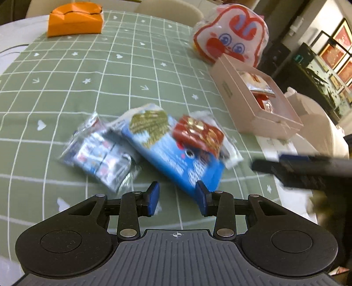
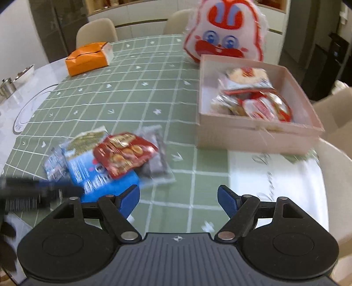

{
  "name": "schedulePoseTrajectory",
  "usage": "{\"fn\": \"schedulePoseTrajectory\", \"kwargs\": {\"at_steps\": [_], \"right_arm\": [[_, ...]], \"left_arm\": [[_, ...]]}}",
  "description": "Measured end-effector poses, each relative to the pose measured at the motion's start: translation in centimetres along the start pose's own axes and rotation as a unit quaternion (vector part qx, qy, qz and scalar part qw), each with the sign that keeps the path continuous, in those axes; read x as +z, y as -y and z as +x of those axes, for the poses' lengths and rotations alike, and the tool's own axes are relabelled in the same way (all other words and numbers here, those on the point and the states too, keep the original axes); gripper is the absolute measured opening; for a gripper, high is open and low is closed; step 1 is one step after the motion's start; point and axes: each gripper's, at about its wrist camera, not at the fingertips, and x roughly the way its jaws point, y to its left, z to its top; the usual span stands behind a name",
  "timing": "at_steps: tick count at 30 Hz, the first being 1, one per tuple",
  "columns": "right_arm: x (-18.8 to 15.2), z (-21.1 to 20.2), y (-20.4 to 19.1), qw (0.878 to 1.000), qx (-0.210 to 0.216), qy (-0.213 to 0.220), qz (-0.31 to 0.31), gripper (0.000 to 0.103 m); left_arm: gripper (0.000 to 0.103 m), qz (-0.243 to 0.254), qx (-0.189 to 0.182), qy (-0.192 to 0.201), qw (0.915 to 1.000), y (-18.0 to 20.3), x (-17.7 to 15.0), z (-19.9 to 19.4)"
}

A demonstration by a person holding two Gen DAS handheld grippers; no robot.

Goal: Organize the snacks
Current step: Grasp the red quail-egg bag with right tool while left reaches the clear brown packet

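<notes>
A loose pile of snacks lies on the green checked tablecloth (image 1: 66, 72): a blue packet (image 1: 171, 151), a red packet (image 1: 198, 133) on top of it, and a clear-wrapped packet (image 1: 101, 154) to its left. The pile also shows in the right wrist view, with the red packet (image 2: 124, 151) over the blue one (image 2: 96, 173). A pink box (image 2: 253, 132) holds several red-and-white snack packs (image 2: 253, 96). My left gripper (image 1: 177, 195) is open just before the blue packet. My right gripper (image 2: 178, 198) is open and empty over bare cloth, right of the pile.
A rabbit-face bag (image 2: 224, 33) stands behind the pink box (image 1: 242, 105). An orange box (image 1: 74, 19) sits at the far left of the cloth. Chairs stand around the table. The right gripper's dark body (image 1: 308, 171) shows at the right of the left view.
</notes>
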Motion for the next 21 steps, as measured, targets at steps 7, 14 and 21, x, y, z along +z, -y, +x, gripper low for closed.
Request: {"fn": "schedulePoseTrajectory", "kwargs": {"at_steps": [7, 14, 21], "right_arm": [[3.9, 4.2, -3.9, 0.996, 0.01, 0.024, -0.086, 0.079], [6.1, 7.8, -4.7, 0.996, 0.075, -0.02, -0.04, 0.079], [3.5, 6.1, -2.2, 0.995, 0.097, -0.017, -0.021, 0.049]], "left_arm": [[0.04, -0.021, 0.015, 0.002, 0.9997, 0.4, -1.3, -1.8], [0.04, -0.031, 0.022, 0.006, 0.9993, 0.5, -1.8, -2.8], [0.04, -0.025, 0.013, -0.004, 0.9996, 1.5, -1.8, -2.1]]}}
